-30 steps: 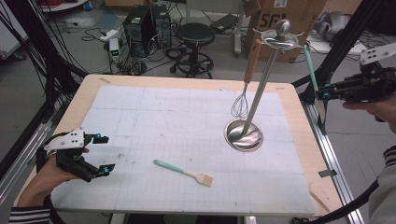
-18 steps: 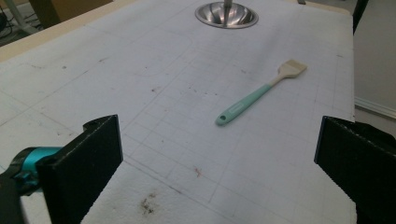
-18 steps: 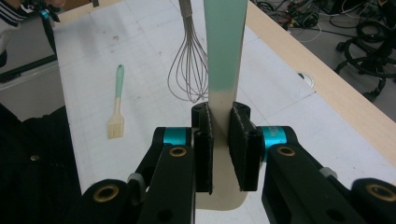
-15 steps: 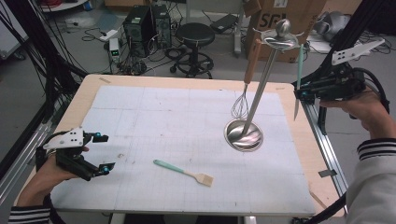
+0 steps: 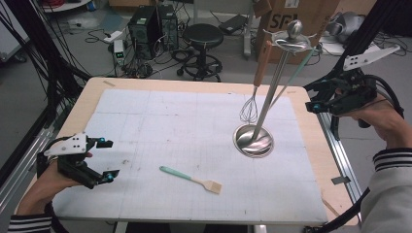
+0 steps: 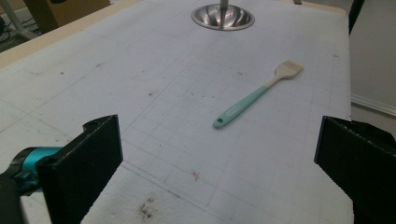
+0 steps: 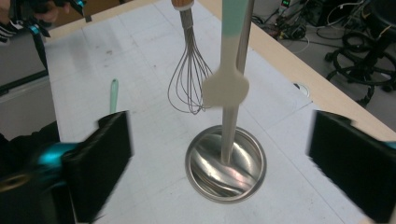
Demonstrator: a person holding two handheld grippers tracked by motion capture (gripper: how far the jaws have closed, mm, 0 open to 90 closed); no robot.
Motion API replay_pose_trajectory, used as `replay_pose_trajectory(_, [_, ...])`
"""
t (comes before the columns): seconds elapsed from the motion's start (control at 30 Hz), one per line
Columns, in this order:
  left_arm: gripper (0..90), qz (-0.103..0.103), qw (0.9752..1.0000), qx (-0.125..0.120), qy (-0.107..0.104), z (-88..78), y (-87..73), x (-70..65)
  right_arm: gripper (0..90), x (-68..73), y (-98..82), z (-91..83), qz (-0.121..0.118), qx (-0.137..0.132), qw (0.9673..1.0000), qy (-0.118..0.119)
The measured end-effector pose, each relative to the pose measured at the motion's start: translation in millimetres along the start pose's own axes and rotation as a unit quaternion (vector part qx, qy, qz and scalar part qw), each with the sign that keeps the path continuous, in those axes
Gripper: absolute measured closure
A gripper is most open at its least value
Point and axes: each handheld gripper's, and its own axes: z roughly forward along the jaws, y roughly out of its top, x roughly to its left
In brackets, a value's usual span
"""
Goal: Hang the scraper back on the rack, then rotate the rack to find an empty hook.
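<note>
A steel utensil stand [image 5: 253, 141] rises from its round base to a top disc [image 5: 290, 41]. A wire whisk [image 5: 248, 109] with a wooden handle hangs from the disc, and so does a teal-handled spatula [image 5: 292, 76]. My right gripper [image 5: 313, 97] sits just right of the stand; its jaws have just been opening and are now open with nothing between them. In the right gripper view the cream spatula head [image 7: 226, 88] dangles free beside the whisk [image 7: 189, 79]. A teal-handled brush [image 5: 192, 179] lies on the mat. My left gripper [image 5: 108, 159] rests open at the near left.
The white gridded mat [image 5: 170, 121] covers a wooden table [image 5: 311, 145]. The stand's pole leans up over the back right. In the left gripper view the brush [image 6: 254, 95] lies ahead of the open jaws, with the stand base [image 6: 223, 17] beyond.
The right gripper carried the teal spatula leftward to the stand, then let go. The spatula now hangs from the top disc. The left gripper has stayed still.
</note>
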Motion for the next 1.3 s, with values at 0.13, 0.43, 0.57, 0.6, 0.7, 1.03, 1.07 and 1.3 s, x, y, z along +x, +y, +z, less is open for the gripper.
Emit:
replay_pose_trajectory(0.13, [1.7, 0.001, 1.0000, 0.002, 0.000, 0.4, 0.2, 0.0, 0.1, 3.0, 0.4, -6.1, -0.006, -0.003, 0.9999, -0.009])
replay_pose_trajectory(0.43, [1.7, 0.001, 1.0000, 0.002, -0.001, 0.8, 0.4, -0.3, 0.2, 7.6, 11.3, -23.2, -0.020, -0.005, 0.9997, -0.010])
replay_pose_trajectory(0.57, [1.6, 0.001, 1.0000, 0.003, -0.003, 1.7, -0.1, -0.5, 5.3, 8.0, 22.7, -33.1, -0.021, -0.010, 0.9997, -0.010])
replay_pose_trajectory(0.6, [1.6, 0.001, 1.0000, 0.003, -0.003, 1.6, -0.1, -0.3, 5.7, 8.2, 25.4, -35.5, -0.023, -0.011, 0.9996, -0.011])
replay_pose_trajectory(0.7, [1.7, -0.001, 1.0000, 0.004, -0.001, 1.6, -0.3, -0.1, 24.1, 9.8, 32.5, -42.3, -0.032, -0.016, 0.9993, 0.006])
replay_pose_trajectory(1.03, [1.7, -0.001, 1.0000, 0.003, -0.002, 1.4, -0.4, 0.3, 78.5, 3.3, 43.7, -51.4, -0.008, -0.009, 0.9999, 0.008])
replay_pose_trajectory(1.07, [1.6, -0.001, 1.0000, 0.003, -0.002, 1.4, -0.4, 0.4, 82.2, 2.8, 44.9, -52.3, -0.005, -0.009, 0.9999, 0.004])
replay_pose_trajectory(1.3, [1.7, -0.002, 1.0000, 0.004, -0.001, 1.6, -0.9, 0.5, 89.0, 0.1, 56.5, -62.6, -0.010, -0.028, 0.9994, -0.018])
